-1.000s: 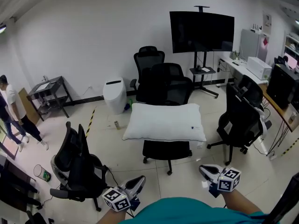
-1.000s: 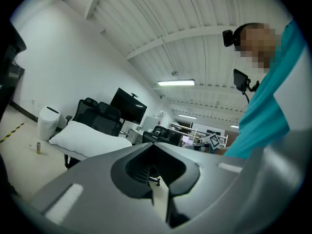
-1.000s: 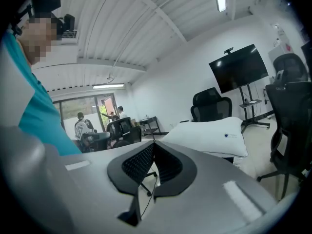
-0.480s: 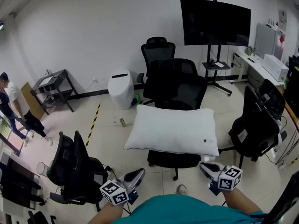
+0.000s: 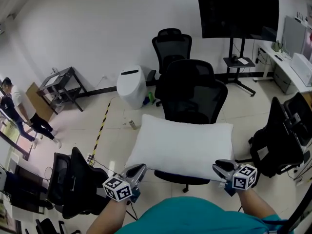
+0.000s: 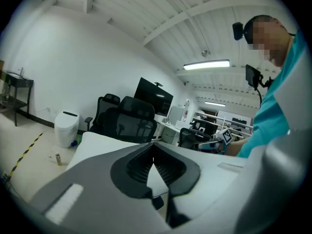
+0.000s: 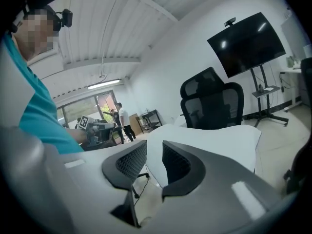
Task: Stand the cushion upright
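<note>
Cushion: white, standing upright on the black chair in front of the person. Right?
Not quite. The cushion is white and on the black chair in front of the person, but it lies flat across the seat and is not upright. The head view shows it.

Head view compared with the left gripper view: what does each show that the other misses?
Only the head view: people at far left and a black chair at lower left. Only the left gripper view: the ceiling light and roof beams. Both: the white cushion lying flat on an office chair, and the TV.
</note>
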